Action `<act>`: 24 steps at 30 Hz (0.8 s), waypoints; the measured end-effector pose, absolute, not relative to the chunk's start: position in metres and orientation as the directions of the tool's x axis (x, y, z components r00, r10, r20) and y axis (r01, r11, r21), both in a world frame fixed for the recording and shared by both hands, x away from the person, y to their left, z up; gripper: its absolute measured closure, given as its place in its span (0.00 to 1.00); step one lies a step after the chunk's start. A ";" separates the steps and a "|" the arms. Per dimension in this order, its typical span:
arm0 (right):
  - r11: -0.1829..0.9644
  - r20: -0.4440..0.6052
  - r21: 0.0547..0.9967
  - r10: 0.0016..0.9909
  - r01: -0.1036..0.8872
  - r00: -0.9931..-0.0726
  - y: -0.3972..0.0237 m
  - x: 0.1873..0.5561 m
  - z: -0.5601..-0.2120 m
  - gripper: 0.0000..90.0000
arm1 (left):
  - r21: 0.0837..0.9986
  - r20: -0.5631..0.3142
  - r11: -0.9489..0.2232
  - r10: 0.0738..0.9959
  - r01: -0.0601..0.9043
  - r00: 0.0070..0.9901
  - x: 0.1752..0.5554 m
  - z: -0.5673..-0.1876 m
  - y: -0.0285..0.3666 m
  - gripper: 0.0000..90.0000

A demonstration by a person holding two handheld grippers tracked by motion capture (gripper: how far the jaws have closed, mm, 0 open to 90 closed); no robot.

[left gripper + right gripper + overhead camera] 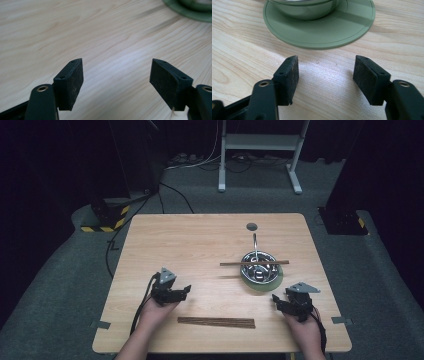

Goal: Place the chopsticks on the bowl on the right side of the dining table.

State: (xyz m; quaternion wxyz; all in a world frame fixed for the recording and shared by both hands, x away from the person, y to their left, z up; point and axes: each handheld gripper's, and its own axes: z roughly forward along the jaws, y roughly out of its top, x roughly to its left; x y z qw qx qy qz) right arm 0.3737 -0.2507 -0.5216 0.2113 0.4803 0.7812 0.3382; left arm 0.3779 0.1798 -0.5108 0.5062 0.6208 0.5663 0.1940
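Note:
A steel bowl [259, 269] stands on a round green mat [274, 281] at the right of the wooden table [200, 245]. A dark stick [254, 263] lies across the bowl's rim, and a metal spoon handle [255, 244] rises from inside it. A pair of dark brown chopsticks [216, 322] lies near the front edge. My left gripper [186, 290] is open over bare wood at the left, and its own view has the left gripper [116, 75] empty with the mat [190, 11] far off. My right gripper [325, 72] is open and empty just short of the mat [337, 32] and bowl [304, 8], and the right gripper [276, 300] sits in front of them.
A round hole [251, 226] sits in the table's far side. A white metal stand [260, 142] and cables lie on the grey floor behind the table. Yellow-black striped blocks [105, 217] stand at the back left.

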 end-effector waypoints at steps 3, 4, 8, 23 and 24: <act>0.307 -0.009 0.731 0.897 0.609 -0.442 -0.248 0.373 -0.522 0.40 | 0.841 -0.320 0.154 0.914 0.518 0.249 0.370 -0.519 0.199 0.28; 0.307 -0.014 0.735 0.898 0.605 -0.439 -0.248 0.374 -0.522 0.40 | 0.839 -0.316 0.154 0.919 0.522 0.237 0.368 -0.522 0.205 0.28; 0.307 -0.009 0.728 0.898 0.613 -0.439 -0.248 0.373 -0.522 0.39 | 0.825 -0.311 0.168 0.932 0.540 0.185 0.357 -0.532 0.227 0.27; 0.306 -0.016 0.733 0.901 0.608 -0.433 -0.248 0.373 -0.522 0.38 | 0.841 -0.296 0.219 0.952 0.495 0.081 0.324 -0.540 0.268 0.16; 0.308 -0.015 0.731 0.899 0.608 -0.437 -0.247 0.372 -0.522 0.38 | 0.841 -0.284 0.202 0.954 0.502 0.091 0.324 -0.540 0.269 0.16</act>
